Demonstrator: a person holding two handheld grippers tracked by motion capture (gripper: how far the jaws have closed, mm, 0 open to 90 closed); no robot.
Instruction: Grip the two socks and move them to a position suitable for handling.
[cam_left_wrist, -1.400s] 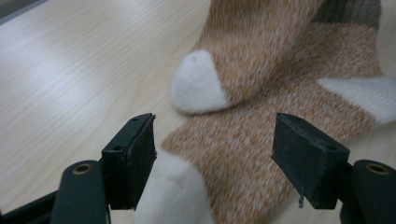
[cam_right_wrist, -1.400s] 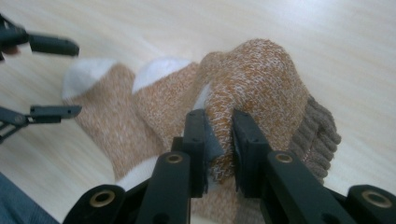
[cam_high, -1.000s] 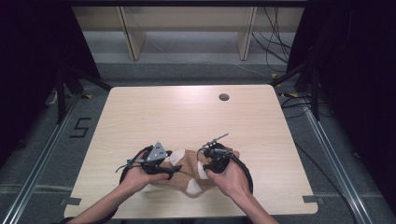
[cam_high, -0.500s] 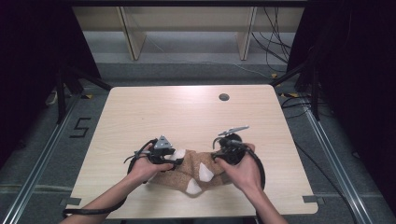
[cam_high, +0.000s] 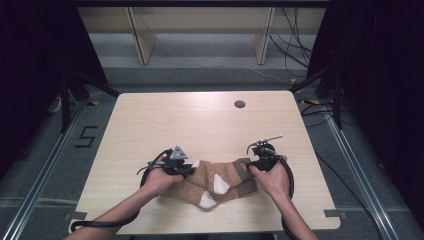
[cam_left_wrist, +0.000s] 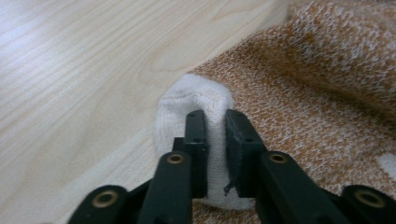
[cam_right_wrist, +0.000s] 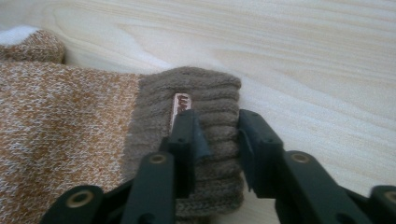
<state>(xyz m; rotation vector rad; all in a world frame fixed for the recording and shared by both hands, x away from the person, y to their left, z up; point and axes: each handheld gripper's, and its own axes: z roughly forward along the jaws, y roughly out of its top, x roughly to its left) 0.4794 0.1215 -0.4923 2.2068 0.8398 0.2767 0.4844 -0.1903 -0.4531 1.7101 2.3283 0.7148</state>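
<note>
An orange-brown knitted sock (cam_high: 215, 182) with white patches and a brown ribbed cuff lies near the front edge of the wooden table (cam_high: 200, 120). My left gripper (cam_high: 192, 167) sits at its left end. In the left gripper view that gripper (cam_left_wrist: 215, 126) has just closed, and its pads pinch the white toe (cam_left_wrist: 196, 93). My right gripper (cam_high: 248, 165) is at the sock's right end. In the right gripper view its jaws (cam_right_wrist: 217, 126) have just closed on the brown cuff (cam_right_wrist: 205, 88), which bunches between the pads beside a small copper tag (cam_right_wrist: 181, 103).
A round cable hole (cam_high: 239, 104) sits in the tabletop at the back right. Beyond the far edge stand wooden shelf legs (cam_high: 142, 40) and floor cables (cam_high: 295, 55). A "5" is marked on the floor (cam_high: 85, 136) to the left.
My right hand has moved to the right and now sits at the cuff end, so the sock lies stretched out between the grippers. The left gripper has closed on the white toe.
</note>
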